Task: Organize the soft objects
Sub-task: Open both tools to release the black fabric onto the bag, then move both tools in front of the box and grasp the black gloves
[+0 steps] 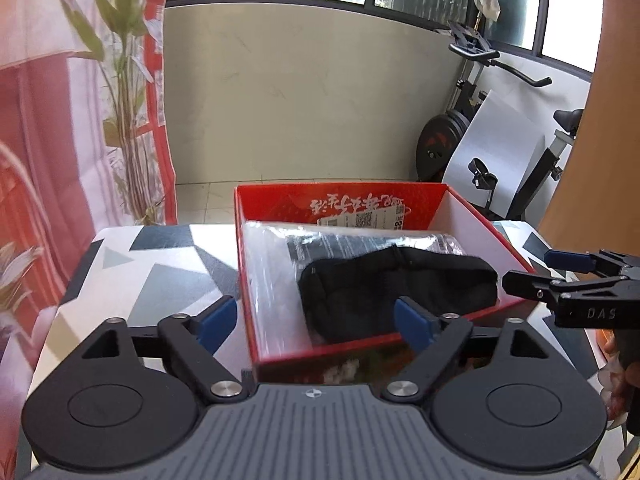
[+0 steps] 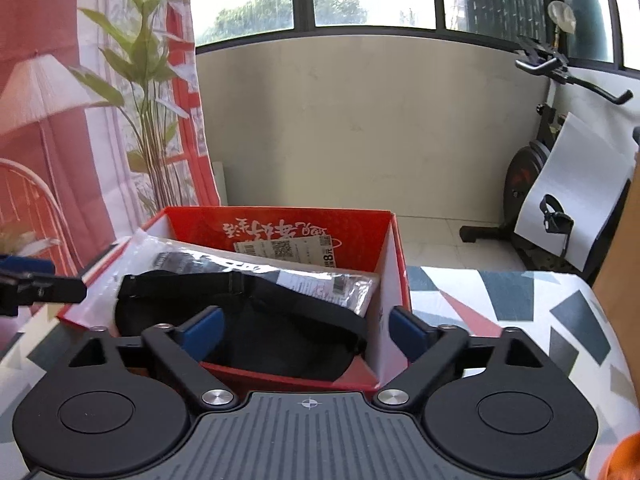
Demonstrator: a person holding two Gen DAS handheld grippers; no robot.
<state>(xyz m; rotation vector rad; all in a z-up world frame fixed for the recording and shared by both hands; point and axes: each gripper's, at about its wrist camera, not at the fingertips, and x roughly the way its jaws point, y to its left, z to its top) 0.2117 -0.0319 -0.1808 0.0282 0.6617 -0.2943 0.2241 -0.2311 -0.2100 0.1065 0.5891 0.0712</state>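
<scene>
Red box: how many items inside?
2 visible in the red box: a black fabric pouch on top, and a clear plastic-wrapped pack under it. More may be hidden underneath.

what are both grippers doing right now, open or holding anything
Left gripper: open, holding nothing.
Right gripper: open, holding nothing.

one red box (image 1: 486, 220) sits on one bench (image 1: 152, 268). inside it lie one black pouch (image 1: 392, 292), one clear plastic packet (image 1: 268, 264) and one paper label (image 1: 360, 218). two grippers show: left gripper (image 1: 316, 324), right gripper (image 2: 306, 330). one exercise bike (image 1: 468, 128) stands behind.
</scene>
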